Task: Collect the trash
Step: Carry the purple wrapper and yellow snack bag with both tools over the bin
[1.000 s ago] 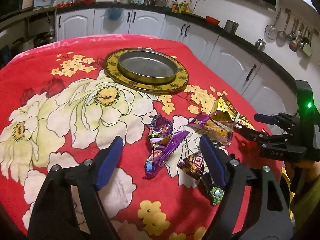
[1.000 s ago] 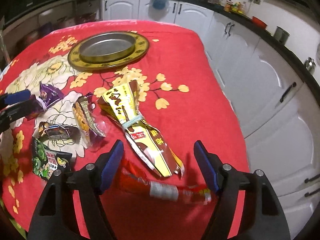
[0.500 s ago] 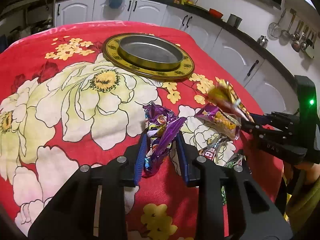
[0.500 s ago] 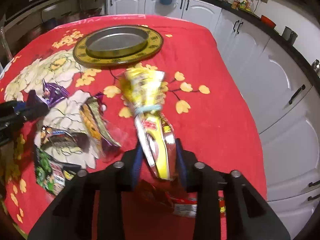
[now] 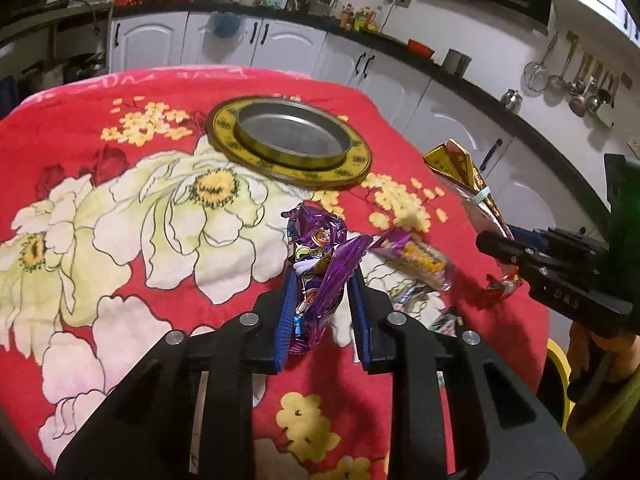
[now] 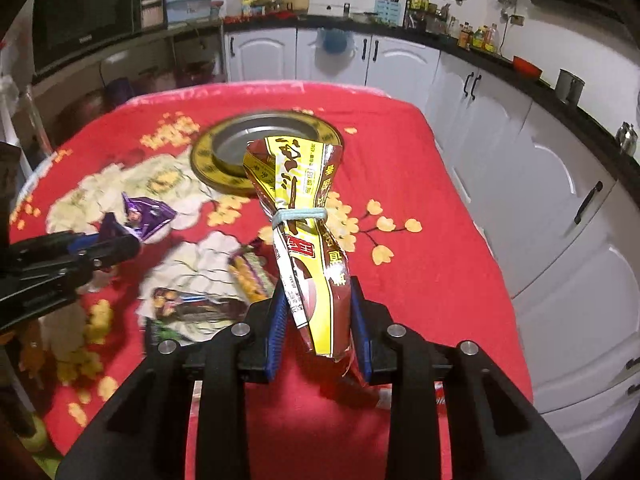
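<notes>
Clamping a purple snack wrapper, the left gripper points at the metal tray ahead; the right gripper pinches the yellow banded bag upright, its long axis also aimed trayward, at similar range.

Readable marks: few

"DAS" in pale raised letters along the black body of the right tongs, seen from the left wrist view; large Chinese characters down the yellow snack bag, red ones on its side panel, a red label box with yellow characters below the elastic band, too distorted to read; print on the purple wrapper illegible
</notes>
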Demonstrator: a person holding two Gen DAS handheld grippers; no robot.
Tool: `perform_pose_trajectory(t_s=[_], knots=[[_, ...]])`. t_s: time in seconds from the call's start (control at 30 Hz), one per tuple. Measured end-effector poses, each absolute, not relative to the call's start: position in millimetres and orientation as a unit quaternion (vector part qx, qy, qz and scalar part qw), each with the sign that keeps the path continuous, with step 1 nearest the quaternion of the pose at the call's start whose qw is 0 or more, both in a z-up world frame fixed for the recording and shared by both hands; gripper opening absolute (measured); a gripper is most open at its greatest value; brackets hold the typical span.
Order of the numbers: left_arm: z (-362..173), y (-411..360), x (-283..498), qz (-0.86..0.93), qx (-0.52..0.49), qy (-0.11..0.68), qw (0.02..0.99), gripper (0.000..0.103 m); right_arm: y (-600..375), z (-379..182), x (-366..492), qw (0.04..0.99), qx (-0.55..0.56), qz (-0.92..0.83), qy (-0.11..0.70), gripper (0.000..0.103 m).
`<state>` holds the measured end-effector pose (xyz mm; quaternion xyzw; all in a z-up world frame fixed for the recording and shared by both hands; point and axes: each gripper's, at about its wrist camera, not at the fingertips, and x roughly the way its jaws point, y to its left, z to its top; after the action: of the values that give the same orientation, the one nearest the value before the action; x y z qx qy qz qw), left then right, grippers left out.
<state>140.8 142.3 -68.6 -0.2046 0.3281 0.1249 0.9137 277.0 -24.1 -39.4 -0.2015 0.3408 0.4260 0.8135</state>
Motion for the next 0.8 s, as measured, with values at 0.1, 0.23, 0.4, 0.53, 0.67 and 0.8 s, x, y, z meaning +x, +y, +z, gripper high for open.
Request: perform_pose_trajectory(t_s=[0.1, 0.23, 0.4, 0.53, 0.67, 0.8], knots=[[-58.5, 137.2, 137.3, 0.118, -0.201, 0.317, 0.919, 0.019, -34.0, -31.9, 265.8, 0.817, -0.185, 0.431, 0.337, 0.028], [-43.5, 129.1, 132.1, 0.108, -0.193, 0.299, 0.928, 0.019, -48.3, -22.4, 249.4, 0.822, -0.166, 0.433, 0.330, 0.028], [-26.9, 118.2, 125.7, 0.096, -0.181, 0.281, 0.937, 0.019, -68.8, -11.0, 229.6, 0.829, -0.139, 0.434, 0.325, 0.028], [-15.2, 108.5, 121.8, 0.086, -0.171, 0.270, 0.944, 0.019, -83.9, -3.4, 215.3, 0.833, -0.123, 0.432, 0.323, 0.028], [-7.2, 98.7, 117.3, 0.076, -0.162, 0.263, 0.948, 0.019, -99.1, 5.7, 202.7, 0.841, -0.115, 0.427, 0.312, 0.028], [-0.7, 87.0, 112.8, 0.062, -0.150, 0.256, 0.953, 0.019, -120.5, 11.0, 193.8, 0.851, -0.096, 0.416, 0.306, 0.028]])
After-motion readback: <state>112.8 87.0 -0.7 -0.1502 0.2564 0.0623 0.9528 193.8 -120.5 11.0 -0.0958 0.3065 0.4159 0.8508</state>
